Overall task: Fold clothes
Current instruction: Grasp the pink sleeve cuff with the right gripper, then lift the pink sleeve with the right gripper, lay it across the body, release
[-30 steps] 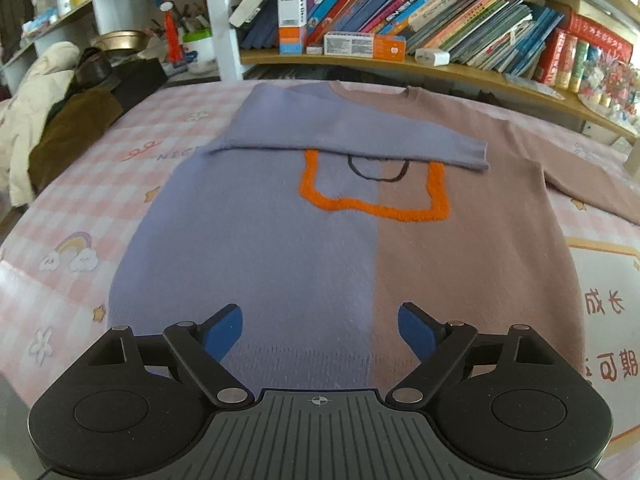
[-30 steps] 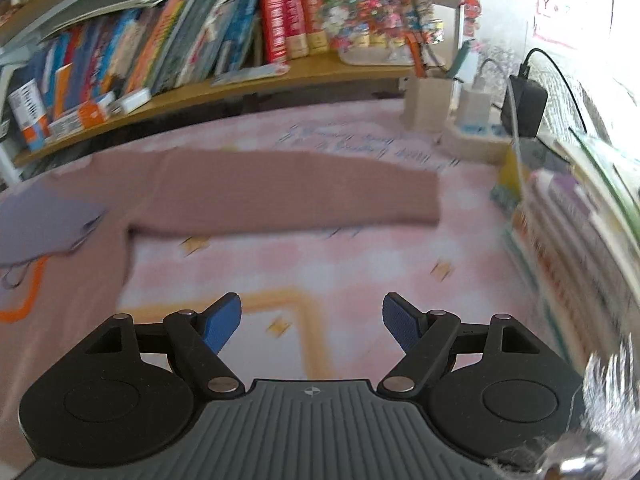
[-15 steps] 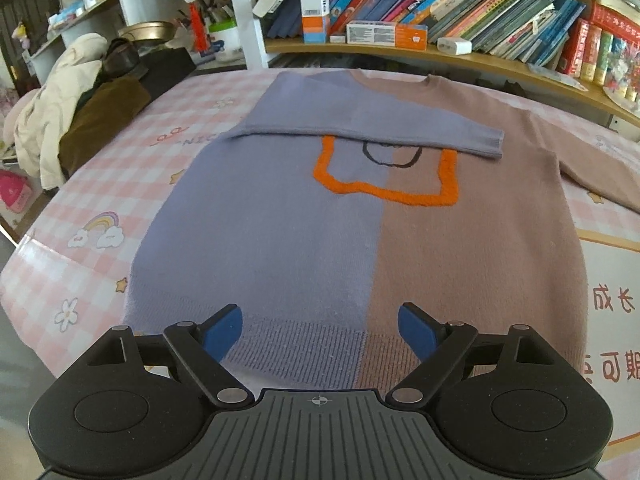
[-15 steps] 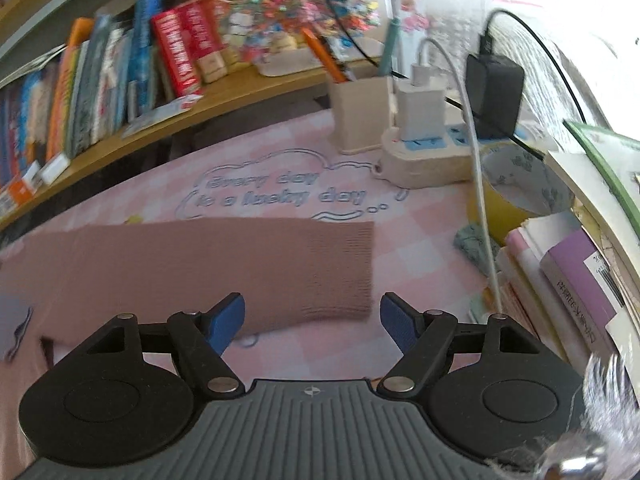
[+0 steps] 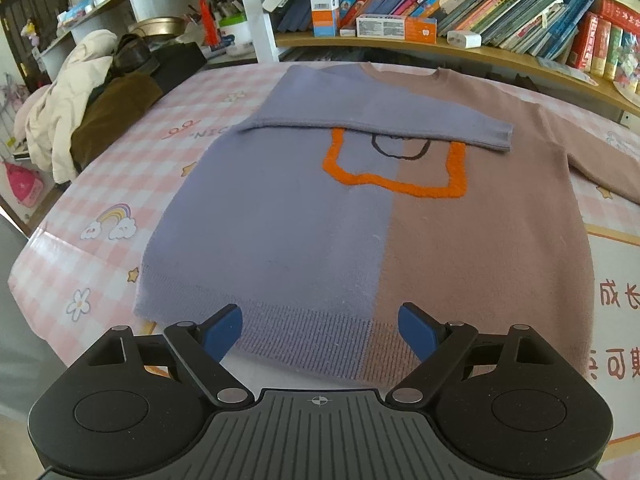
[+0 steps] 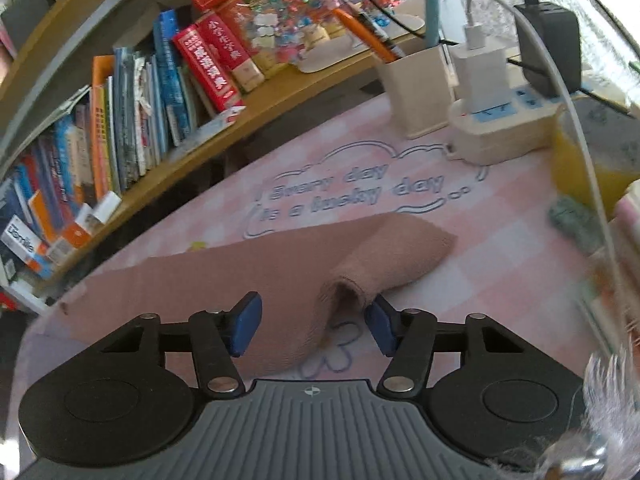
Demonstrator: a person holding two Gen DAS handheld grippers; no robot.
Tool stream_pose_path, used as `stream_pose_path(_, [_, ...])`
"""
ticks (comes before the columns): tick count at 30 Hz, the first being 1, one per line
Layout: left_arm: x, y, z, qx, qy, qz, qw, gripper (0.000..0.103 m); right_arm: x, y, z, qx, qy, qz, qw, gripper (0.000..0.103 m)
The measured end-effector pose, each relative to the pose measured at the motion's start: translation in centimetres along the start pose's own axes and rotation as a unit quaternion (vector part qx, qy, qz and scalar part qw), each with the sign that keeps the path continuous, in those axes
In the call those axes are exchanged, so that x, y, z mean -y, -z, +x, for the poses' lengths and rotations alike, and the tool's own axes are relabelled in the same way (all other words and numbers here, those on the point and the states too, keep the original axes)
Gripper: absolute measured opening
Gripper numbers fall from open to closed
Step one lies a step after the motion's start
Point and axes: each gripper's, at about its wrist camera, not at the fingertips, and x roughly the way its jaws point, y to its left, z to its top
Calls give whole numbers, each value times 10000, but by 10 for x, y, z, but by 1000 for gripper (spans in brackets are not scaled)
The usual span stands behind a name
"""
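A sweater [image 5: 320, 208], half lilac and half brown with an orange outline on the chest, lies flat on the pink checked tablecloth [image 5: 120, 184]. Its lilac sleeve [image 5: 384, 120] is folded across the chest. My left gripper [image 5: 320, 332] is open and empty, just short of the hem. In the right wrist view the brown sleeve [image 6: 248, 280] stretches across the cloth, and its cuff end [image 6: 380, 264] is bunched up between the fingers of my right gripper [image 6: 314, 324]. The jaws are open and partly drawn in around the cuff.
A bookshelf [image 5: 460, 12] runs along the back. A pile of clothes [image 5: 80, 112] lies at the left table edge. At the right are a pen holder [image 6: 416, 92], a power strip with chargers [image 6: 504, 124], a yellow tape roll [image 6: 588, 168] and stacked books.
The left gripper has pulled back toward the hem. The right gripper has moved onto the brown sleeve's cuff, which now bunches up between its narrowing jaws.
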Motion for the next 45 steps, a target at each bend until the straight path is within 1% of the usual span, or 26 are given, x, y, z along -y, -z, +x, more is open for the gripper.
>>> stream_pose_path(3, [0,1,-1,24,-9,-6,10000,88,-4,-1,1,-28,-78,60,9999,55])
stream_pose_path(6, [0,1,-3,42,-15,-18,10000,88,-10,-2,2,-315,-370,94,9988,55])
stream_pose_path(9, [0,1,-4,65,-17,-25,10000,88,-15,-2,5,-367,-294,20,9989,55])
stream_pose_path(11, [-2,3,-5,75,-23,-43,10000,88,-10,-6,7,-350,-140,196,9991,49])
stream_pose_path(15, [-6,6,-6,73,-44,-109,9999,88,9,-15,6,-197,118,509,9984,42])
stream_pose_path(17, [-9,8,-6,81,-49,-152,9998,88,18,-20,5,-137,247,648,9975,33])
stream_pose_path(18, [-10,9,-7,89,-49,-169,9998,88,22,-22,4,-120,318,702,9970,31])
stream_pose_path(19, [-11,9,-7,99,-44,-184,9998,88,25,-24,4,-124,401,733,9964,24])
stream_pose_path(20, [-12,10,-6,111,-34,-198,9997,88,27,-25,5,-142,438,735,9962,18])
stream_pose_path(21, [-14,10,-6,123,-23,-213,9997,88,27,-25,6,-182,440,711,9963,15])
stream_pose_path(23, [-16,11,-5,152,8,-242,9996,88,27,-26,7,-263,446,664,9965,6])
stream_pose_path(26, [-20,10,-3,212,86,-299,9993,88,19,-28,4,-259,403,532,9974,5])
stream_pose_path(30, [-27,7,2,316,284,-264,9987,88,-10,-36,-11,-21,70,311,9995,5])
stream_pose_path(35, [-39,1,8,550,655,-60,9963,88,-66,-42,-20,219,-231,-24,9995,5])
stream_pose_path(39, [-55,-10,11,769,971,172,9922,88,-111,-46,-26,407,-469,-291,9977,5])
stream_pose_path(41, [-67,-15,11,941,1123,303,9888,88,-138,-38,-20,442,-537,-413,9967,5])
stream_pose_path(45, [-92,-23,13,1202,1279,473,9833,88,-196,-29,-17,488,-619,-678,9946,5])
